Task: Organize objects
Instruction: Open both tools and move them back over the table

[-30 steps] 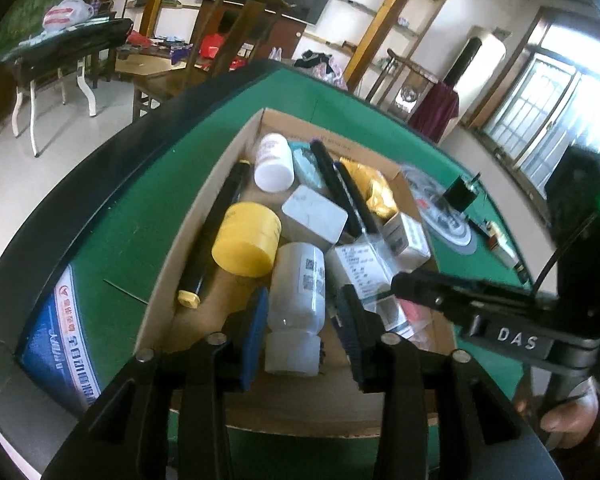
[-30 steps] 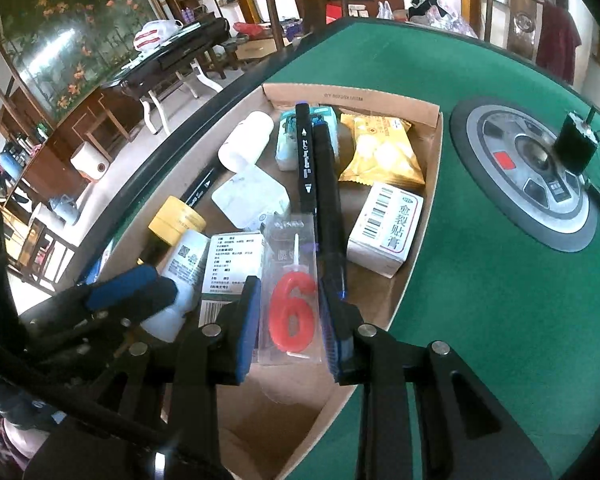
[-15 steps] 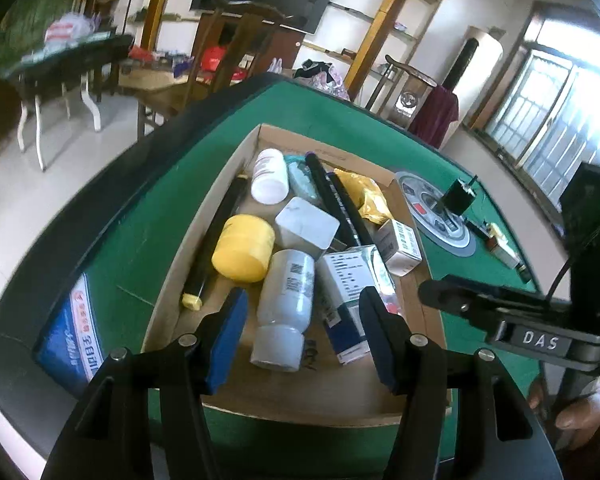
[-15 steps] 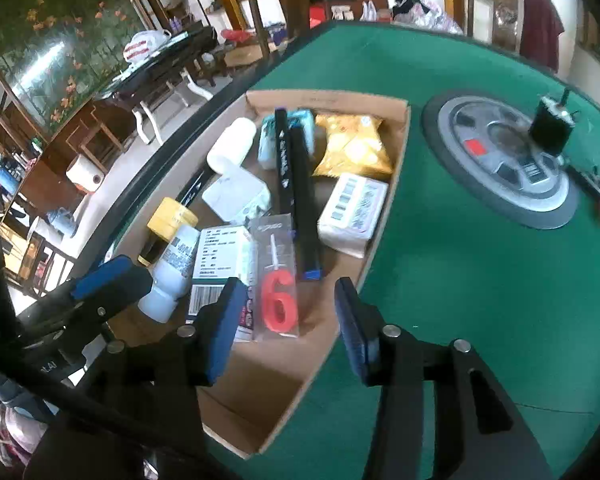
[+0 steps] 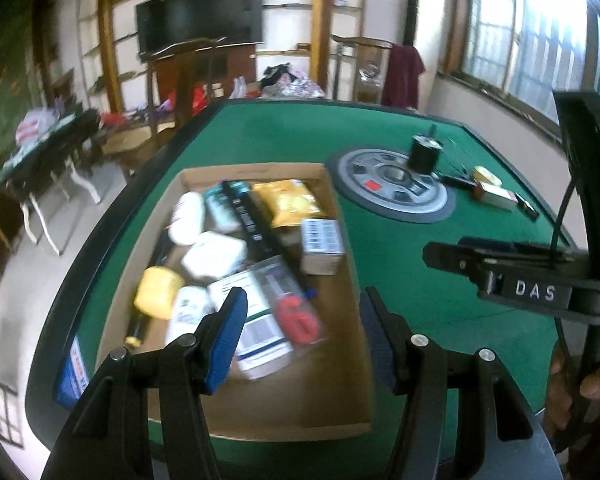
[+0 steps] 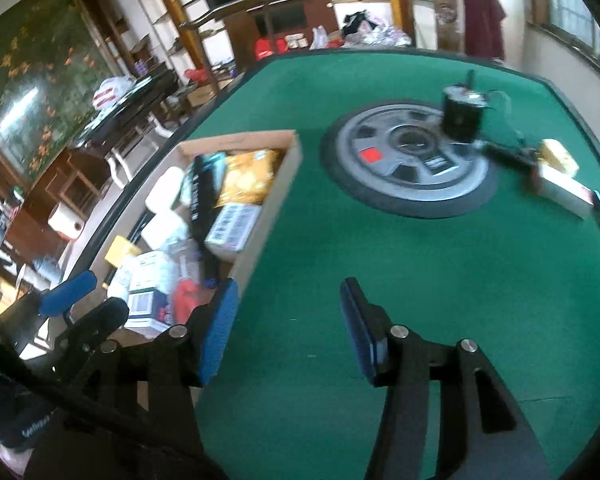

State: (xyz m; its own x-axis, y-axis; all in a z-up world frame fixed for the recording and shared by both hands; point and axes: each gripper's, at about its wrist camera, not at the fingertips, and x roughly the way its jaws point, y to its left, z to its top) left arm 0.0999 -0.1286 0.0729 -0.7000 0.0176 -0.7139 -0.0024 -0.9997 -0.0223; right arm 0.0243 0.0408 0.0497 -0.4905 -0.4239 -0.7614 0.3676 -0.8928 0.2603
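Left wrist view: left claw (image 5: 302,338) spread and empty, jaws just opened; a second ago its pads flanked the white bottle (image 5: 188,314), which now lies loose in the box (image 5: 260,404) beside the yellow tub (image 5: 158,292). Right claw (image 6: 286,330) likewise spread and empty, jaws just opened; the red "6" candle pack (image 5: 296,318) it closed around a second ago now rests in the box atop the white carton (image 5: 256,320).

Position: both claws drawn back from the box; right claw over bare green felt (image 6: 420,260), just beside the box's right wall.

Open room: wide felt between box and round grey disc (image 6: 408,160). Black cylinder (image 6: 462,114) stands on the disc's far rim; small boxes (image 6: 564,190) lie near the counter's right edge. Box's left wall runs close to the counter's dark rim.

Hard to make out: motion blur smears labels and small items. Left claw's fingers cover the box's near corners. A hand (image 5: 584,396) is cut off at right.
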